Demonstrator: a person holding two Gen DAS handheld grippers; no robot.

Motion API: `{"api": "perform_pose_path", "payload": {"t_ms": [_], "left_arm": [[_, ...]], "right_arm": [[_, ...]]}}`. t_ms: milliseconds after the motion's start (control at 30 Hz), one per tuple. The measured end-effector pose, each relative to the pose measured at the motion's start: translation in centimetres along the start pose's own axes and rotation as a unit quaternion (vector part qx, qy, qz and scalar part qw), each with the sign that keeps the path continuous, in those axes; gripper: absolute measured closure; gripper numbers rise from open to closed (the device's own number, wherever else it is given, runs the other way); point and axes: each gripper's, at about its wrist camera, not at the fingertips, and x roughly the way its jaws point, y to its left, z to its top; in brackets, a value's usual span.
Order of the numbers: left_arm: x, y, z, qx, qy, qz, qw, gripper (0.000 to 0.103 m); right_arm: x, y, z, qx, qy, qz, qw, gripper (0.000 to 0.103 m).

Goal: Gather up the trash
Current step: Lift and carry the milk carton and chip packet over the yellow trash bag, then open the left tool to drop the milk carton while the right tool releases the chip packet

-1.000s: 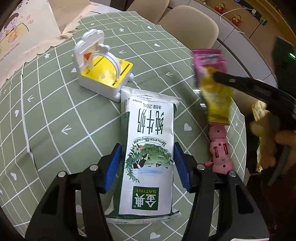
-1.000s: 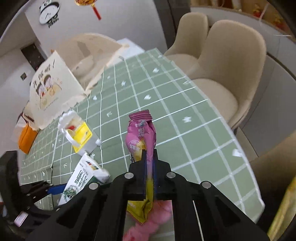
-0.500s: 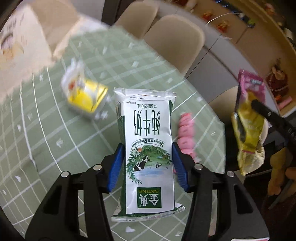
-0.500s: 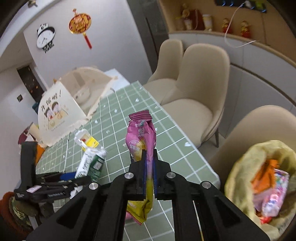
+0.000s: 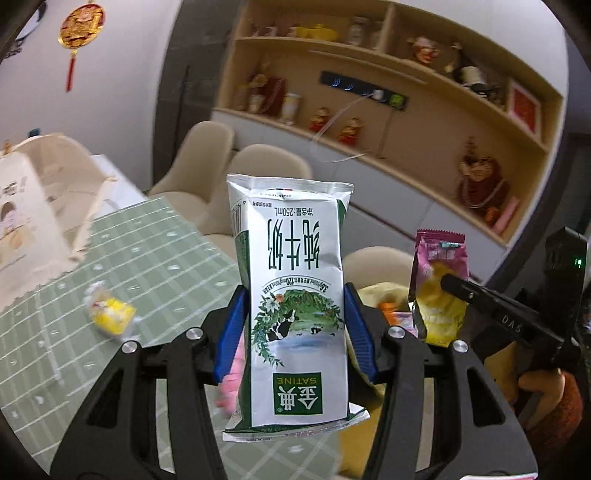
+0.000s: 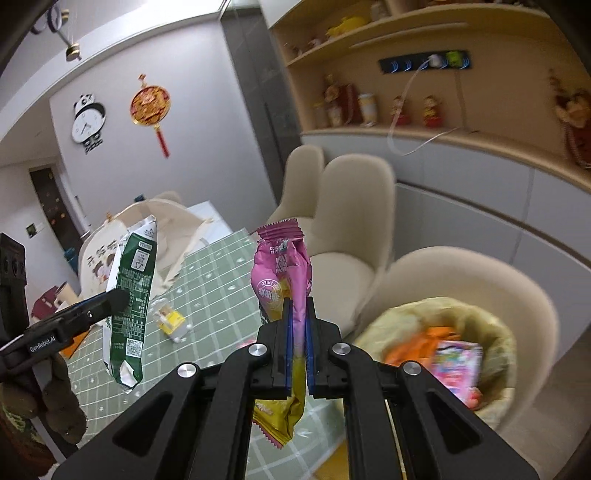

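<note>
Two wrappers upright, milk pouch (image 5: 291,306) inverted, snack packet (image 6: 282,273) vertical

Left wrist view: looks forward and slightly down between the left gripper (image 5: 293,332)'s black arms, close on the white-and-green milk pouch (image 5: 291,295), toward the beige wall shelves (image 5: 388,92).
Right wrist view: looks forward along the right gripper (image 6: 299,339), close on the pink-and-yellow snack wrapper (image 6: 280,269), toward the same shelves (image 6: 424,74).
Shared ground: the green grid-patterned tablecloth (image 5: 155,258) (image 6: 218,280), cream upholstered chairs (image 5: 207,147) (image 6: 351,206), red-and-gold wall ornament (image 5: 79,26) (image 6: 150,105), yellow trash bag (image 5: 376,291) (image 6: 443,325).
Cross-sight: each view catches the other gripper (image 5: 448,282) (image 6: 118,297) and its load (image 5: 437,284) (image 6: 133,288).
</note>
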Motion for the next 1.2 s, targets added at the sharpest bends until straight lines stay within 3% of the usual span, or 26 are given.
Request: {"api": "perform_pose_path", "payload": {"t_ms": [200,500,800,900,1033,1200], "left_arm": [[5.1,-7.4,-0.3,0.021,0.012,-0.072,0.9971,0.054],[16.9,-17.4,-2.5,0.061,0.076,-0.113,0.9888,0.054],[25.8,-20.4,-4.9,0.057,0.129,-0.085,0.9864,0.054],[27.0,-20.6,-5.9,0.062,0.142,-0.08,0.9847,0.054],[29.0,-21.4,-7.4,0.064,0.191,-0.076,0.9765,0.054],[28.7,-20.7,-8.5,0.053,0.229,-0.082,0.9686,0.054]], "right_arm": [[-5.3,-6.8,0.1,0.014,-0.03,-0.059,0.998,0.096],[-9.6,-18.1,-1.1,0.066,-0.046,-0.127,0.989,0.096],[-7.9,-22.9,-2.5,0.09,-0.03,-0.135,0.986,0.096],[-6.7,-23.6,-2.9,0.09,-0.019,-0.13,0.987,0.096],[-5.4,-24.2,-2.8,0.084,-0.011,-0.125,0.989,0.096],[-4.4,-24.6,-2.9,0.089,-0.011,-0.115,0.989,0.096]]}}
